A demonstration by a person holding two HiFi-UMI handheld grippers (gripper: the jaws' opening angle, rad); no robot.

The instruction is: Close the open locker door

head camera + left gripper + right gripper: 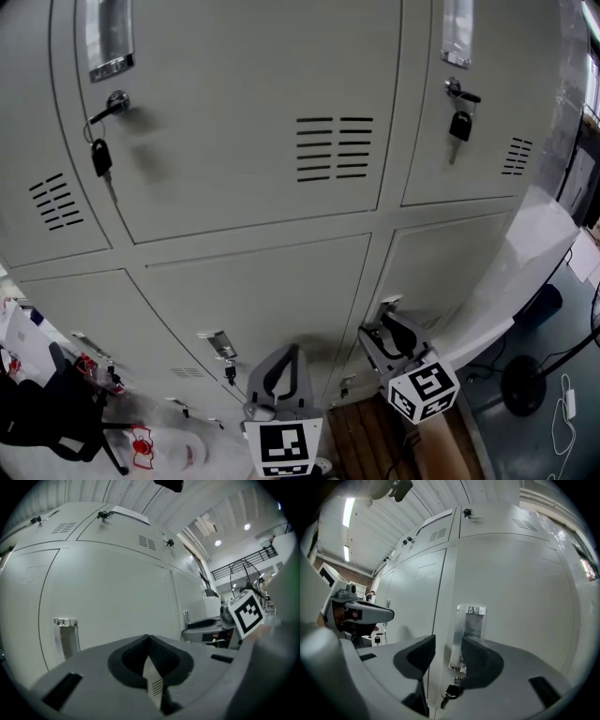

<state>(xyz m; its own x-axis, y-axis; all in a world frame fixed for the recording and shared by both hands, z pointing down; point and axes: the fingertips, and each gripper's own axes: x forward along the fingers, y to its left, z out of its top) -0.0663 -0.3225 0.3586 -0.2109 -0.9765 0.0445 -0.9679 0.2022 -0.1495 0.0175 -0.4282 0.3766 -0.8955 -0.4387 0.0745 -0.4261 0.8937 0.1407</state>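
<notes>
Locker door (515,602) faces right gripper (448,641), held level.

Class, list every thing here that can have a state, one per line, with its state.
left gripper: jaws shut, nothing between them.
right gripper: jaws open, handle seen between them.
locker door ahead of right gripper: looks closed.
upper locker door: closed, key hanging from its lock.

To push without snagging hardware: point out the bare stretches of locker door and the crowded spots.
Bare: the locker door right of its handle, below the upper locker's vent slots. Crowded: handle and key at the right gripper's open jaws.
</notes>
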